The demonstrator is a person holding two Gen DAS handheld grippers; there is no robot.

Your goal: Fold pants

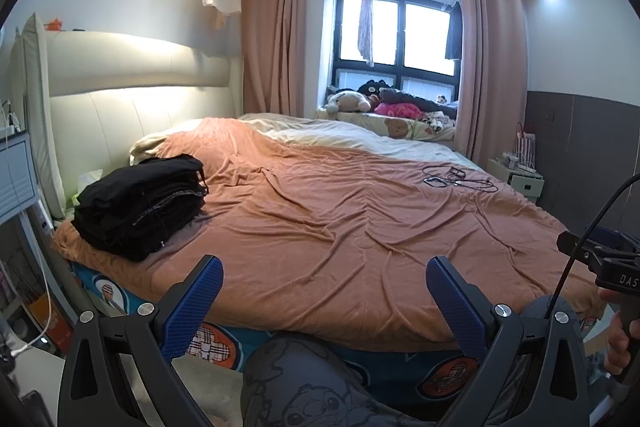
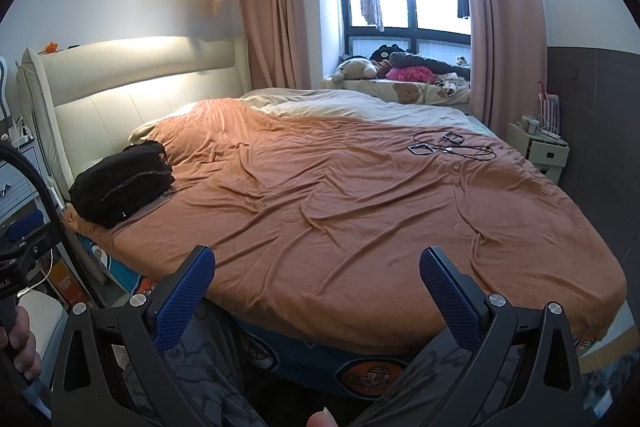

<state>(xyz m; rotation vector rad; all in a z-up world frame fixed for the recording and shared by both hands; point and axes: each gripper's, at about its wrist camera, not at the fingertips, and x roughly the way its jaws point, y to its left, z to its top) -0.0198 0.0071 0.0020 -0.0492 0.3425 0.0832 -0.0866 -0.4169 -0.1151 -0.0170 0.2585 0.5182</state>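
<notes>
Blue-padded fingers of my left claw (image 1: 324, 291) are filling the bottom of the left wrist view, spread wide apart, gripping nothing and touching nothing. Between them, at bottom centre, my grey cartoon-print trouser leg (image 1: 312, 387) is showing. My right claw (image 2: 316, 283) is doing the same in the right wrist view: fingers wide apart, nothing between them, hovering at the near edge of the bed. At the far right edge of the left view my right hand (image 1: 620, 343) is gripping its black handle; at the lower left of the right view my left hand (image 2: 20, 343) is gripping the other.

Beyond both claws an orange blanket (image 1: 360, 211) is lying wrinkled across the bed. A stack of folded black pants (image 1: 140, 205) is sitting on the blanket at the left of the frame, near the cream headboard (image 1: 132, 67), well apart from both claws. Black cables (image 1: 456, 179) are lying on the blanket toward the right. Stuffed toys (image 1: 348, 101) are resting on the window ledge at upper centre, between pink curtains (image 1: 272, 27).
</notes>
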